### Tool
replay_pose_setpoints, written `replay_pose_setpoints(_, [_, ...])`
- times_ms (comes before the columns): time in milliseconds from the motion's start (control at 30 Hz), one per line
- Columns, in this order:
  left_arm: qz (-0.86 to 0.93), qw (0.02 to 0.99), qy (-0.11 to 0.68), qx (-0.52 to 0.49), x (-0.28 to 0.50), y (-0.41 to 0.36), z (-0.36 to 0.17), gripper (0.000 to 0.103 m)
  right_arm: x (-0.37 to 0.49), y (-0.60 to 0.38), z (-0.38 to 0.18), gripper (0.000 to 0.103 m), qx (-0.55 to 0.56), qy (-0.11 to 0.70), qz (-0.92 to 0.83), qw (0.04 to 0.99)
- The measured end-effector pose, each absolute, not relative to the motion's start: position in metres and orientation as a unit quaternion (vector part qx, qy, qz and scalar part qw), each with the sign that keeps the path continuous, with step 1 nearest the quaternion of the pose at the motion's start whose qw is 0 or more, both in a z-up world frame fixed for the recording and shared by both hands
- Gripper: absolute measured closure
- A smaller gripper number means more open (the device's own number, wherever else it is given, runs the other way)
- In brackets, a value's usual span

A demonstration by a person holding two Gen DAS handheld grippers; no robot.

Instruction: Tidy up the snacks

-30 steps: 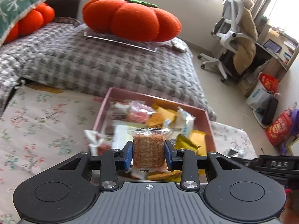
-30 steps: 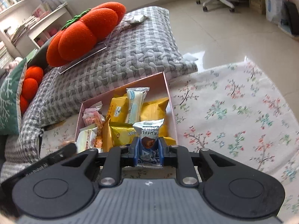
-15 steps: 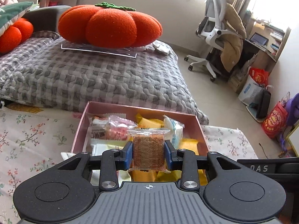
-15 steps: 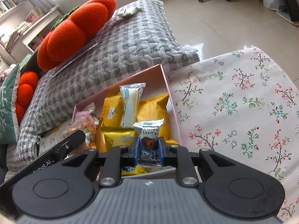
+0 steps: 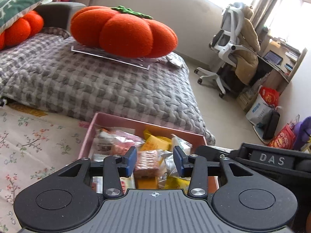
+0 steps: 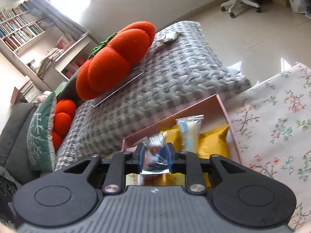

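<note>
Pink box (image 5: 108, 118) of snacks low in both frames, left tool (image 5: 155, 161) just parted, brown cracker packet (image 5: 146, 162) loose between its pads, right tool (image 6: 155, 156) just parting around blurred chocolate packet (image 6: 155, 155), contact unclear, bookshelf (image 6: 21, 27) only in right view, desk (image 5: 279, 62) only in left.

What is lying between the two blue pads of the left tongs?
In the left wrist view, a brown snack packet lies between them, released, inside the pink box.
</note>
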State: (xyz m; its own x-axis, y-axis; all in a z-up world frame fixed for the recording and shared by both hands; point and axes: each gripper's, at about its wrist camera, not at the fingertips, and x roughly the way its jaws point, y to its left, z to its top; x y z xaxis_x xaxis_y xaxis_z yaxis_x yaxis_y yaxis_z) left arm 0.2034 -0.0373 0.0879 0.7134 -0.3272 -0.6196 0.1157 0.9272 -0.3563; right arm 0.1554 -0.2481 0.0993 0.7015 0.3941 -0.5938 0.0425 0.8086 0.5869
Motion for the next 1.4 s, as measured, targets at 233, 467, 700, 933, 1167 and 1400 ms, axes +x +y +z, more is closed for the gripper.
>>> replay_pose_setpoints(233, [-0.111, 0.913, 0.351, -0.175, 0.196, -0.017, 0.103, 0.061, 0.149, -0.254, 0.109, 0.073, 0.299, 0.369, 0.091, 0.875])
replay_pose_setpoints(467, [-0.055, 0.918, 0.383, -0.089, 0.186, -0.029, 0.102, 0.052, 0.137, -0.254, 0.115, 0.068, 0.246, 0.415, 0.069, 0.873])
replay_pose_setpoints(700, [-0.033, 0.897, 0.434, -0.070, 0.165, -0.021, 0.091, 0.052, 0.121, -0.246, 0.110, 0.065, 0.196, 0.465, 0.083, 0.859])
replay_pose_setpoints(933, [-0.039, 0.906, 0.421, -0.024, 0.129, -0.032, 0.108, 0.048, 0.086, -0.226, 0.128, 0.060, 0.111, 0.444, 0.089, 0.884])
replay_pose_setpoints(1167, [-0.040, 0.917, 0.396, -0.013, 0.093, -0.035, 0.122, 0.044, 0.058, -0.215, 0.136, 0.058, 0.057, 0.427, 0.076, 0.899])
replay_pose_setpoints(1400, [-0.038, 0.926, 0.376, -0.004, 0.067, -0.035, 0.130, 0.044, 0.038, -0.213, 0.136, 0.058, 0.047, 0.428, 0.056, 0.901])
